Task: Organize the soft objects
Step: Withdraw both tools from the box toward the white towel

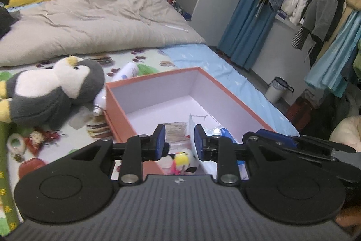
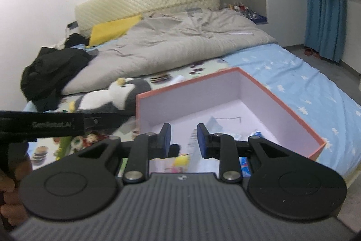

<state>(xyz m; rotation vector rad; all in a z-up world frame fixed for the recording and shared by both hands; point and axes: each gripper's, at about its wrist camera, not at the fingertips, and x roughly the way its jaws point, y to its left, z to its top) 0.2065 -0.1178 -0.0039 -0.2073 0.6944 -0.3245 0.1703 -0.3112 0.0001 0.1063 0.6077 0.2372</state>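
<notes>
Small yellow plush (image 1: 181, 159) already in orange box (image 1: 115, 103); penguin plush (image 1: 56, 92) left at ten o'clock on bed; both hand-held grippers, left (image 1: 179, 141) and right (image 2: 183, 139), spread, empty.

The left gripper's (image 1: 179, 141) body hides the box's (image 1: 155, 92) near end, and only the top of a small yellow plush (image 1: 181, 159) peeks through. The grey penguin's (image 1: 54, 92) feet run off the left edge. Wrappers (image 2: 246, 134) inside the box stay too blurred to read.

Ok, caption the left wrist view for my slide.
Open left tool above the orange box, penguin plush lying beside it.
</notes>
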